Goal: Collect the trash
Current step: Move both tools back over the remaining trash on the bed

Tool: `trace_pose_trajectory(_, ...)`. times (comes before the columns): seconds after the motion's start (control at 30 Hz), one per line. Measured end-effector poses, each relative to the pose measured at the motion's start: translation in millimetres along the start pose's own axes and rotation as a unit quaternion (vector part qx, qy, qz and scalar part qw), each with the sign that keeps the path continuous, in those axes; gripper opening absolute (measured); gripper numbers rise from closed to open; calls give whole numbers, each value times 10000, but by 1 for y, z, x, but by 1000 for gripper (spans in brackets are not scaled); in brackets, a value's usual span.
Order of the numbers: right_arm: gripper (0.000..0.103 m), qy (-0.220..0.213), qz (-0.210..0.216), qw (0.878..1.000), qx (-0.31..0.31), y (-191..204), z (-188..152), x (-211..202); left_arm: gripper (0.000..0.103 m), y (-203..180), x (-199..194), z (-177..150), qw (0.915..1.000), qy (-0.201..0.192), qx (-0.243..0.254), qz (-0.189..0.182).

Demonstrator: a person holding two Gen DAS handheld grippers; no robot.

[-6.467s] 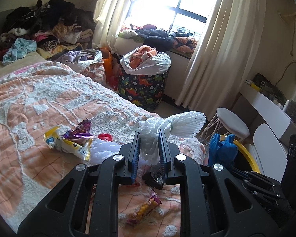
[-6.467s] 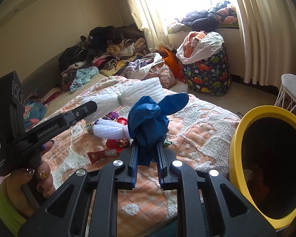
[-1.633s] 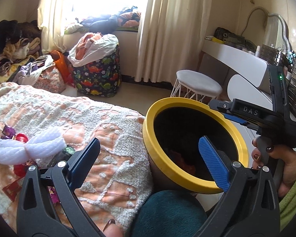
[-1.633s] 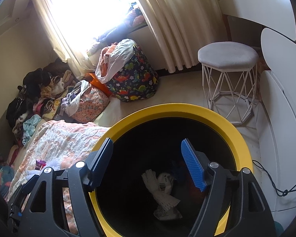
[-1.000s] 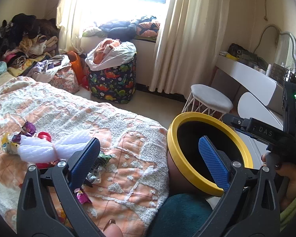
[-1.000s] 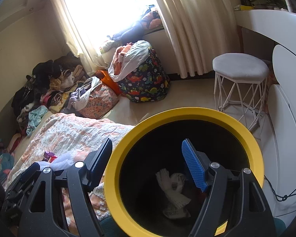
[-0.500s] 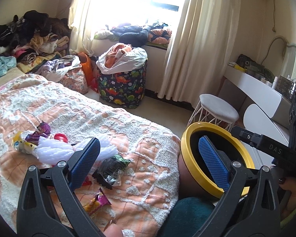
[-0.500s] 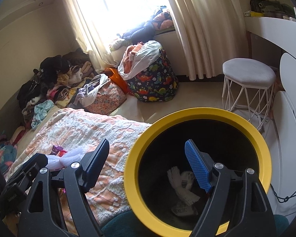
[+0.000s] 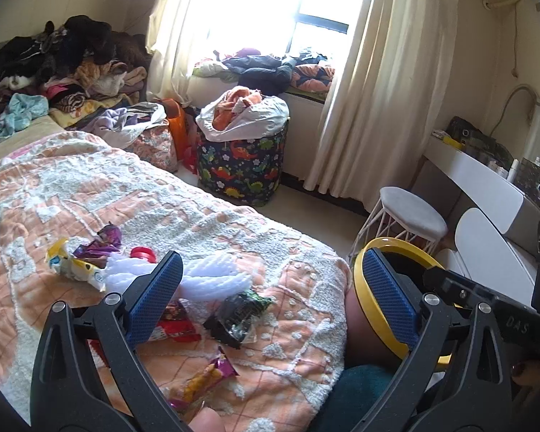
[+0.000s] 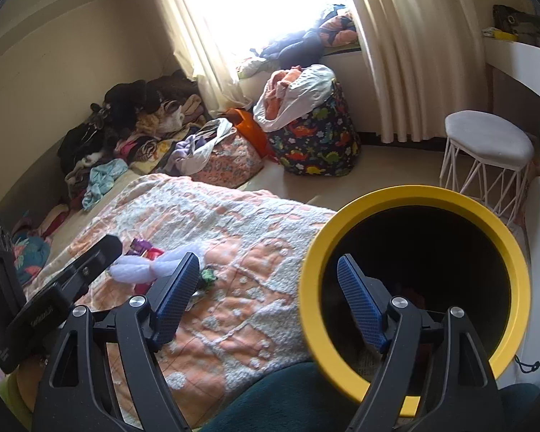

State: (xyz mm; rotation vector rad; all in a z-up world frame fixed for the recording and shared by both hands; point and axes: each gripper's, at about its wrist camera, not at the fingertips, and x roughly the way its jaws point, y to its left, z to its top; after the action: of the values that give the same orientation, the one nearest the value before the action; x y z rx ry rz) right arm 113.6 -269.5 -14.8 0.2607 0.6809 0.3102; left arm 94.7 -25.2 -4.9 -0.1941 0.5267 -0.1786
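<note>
Both the left gripper (image 9: 270, 295) and the right gripper (image 10: 266, 298) gape wide with nothing between their jaws. The right's jaws have just been opening. Wrappers (image 9: 239, 311) lie just ahead of the left gripper on the bedspread (image 9: 234, 230); the yellow-rimmed bin (image 10: 486, 223) sits right of it, under the right one

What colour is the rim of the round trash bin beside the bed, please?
Yellow rim, dark inside; clearest in the right wrist view.
</note>
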Motion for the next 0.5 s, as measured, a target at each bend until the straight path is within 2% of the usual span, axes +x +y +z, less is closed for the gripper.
trace_pose_trajectory(0.5, 78, 272, 349, 9983, -383, 47, -19, 4, 92, 38, -8, 3, 9989, -80, -344, 305)
